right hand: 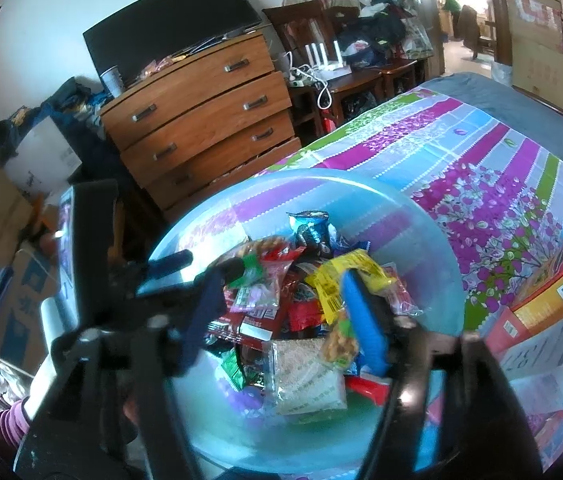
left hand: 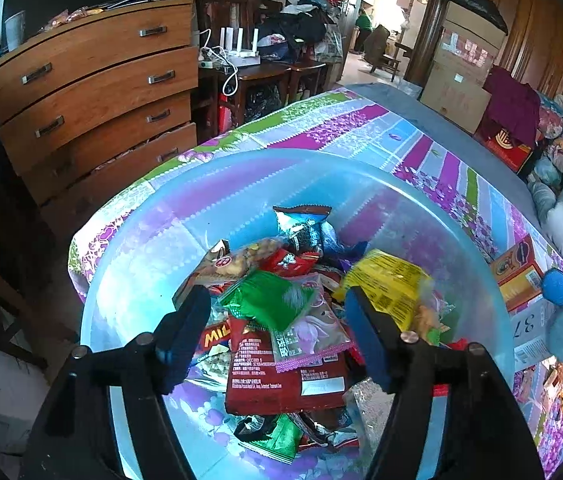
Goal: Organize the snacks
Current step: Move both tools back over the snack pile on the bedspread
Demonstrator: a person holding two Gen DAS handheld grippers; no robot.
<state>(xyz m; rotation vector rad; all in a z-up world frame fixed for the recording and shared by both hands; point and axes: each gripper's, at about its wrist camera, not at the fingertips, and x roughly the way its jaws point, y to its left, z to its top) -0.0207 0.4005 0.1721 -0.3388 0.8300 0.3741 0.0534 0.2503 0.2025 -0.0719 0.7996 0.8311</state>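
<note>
1. A round, translucent pale-blue plastic tub (left hand: 129, 264) fills the lower centre of both views; it sits on a bed covered by a glossy patchwork sheet (left hand: 361, 128) of purple, green and blue floral panels.
2. Inside the tub lies a loose heap of crinkly foil and plastic snack packets (left hand: 281, 340); they overlap too much to count.
3. Among them are a shiny green foil sachet (left hand: 269, 300), a yellow packet (left hand: 385, 280) and a flat clear pouch of pale grains (right hand: 307, 376).
4. The left gripper (left hand: 277, 336) hovers over the heap, its two fingers spread apart with nothing pressed between them.
5. The right gripper (right hand: 281, 320) also hangs above the tub, its two fingers wide and holding nothing.
6. At right, beside the tub, stand orange-and-white cardboard boxes (right hand: 549, 300).
7. A wooden chest of four drawers (left hand: 93, 92) stands upper left.
</note>
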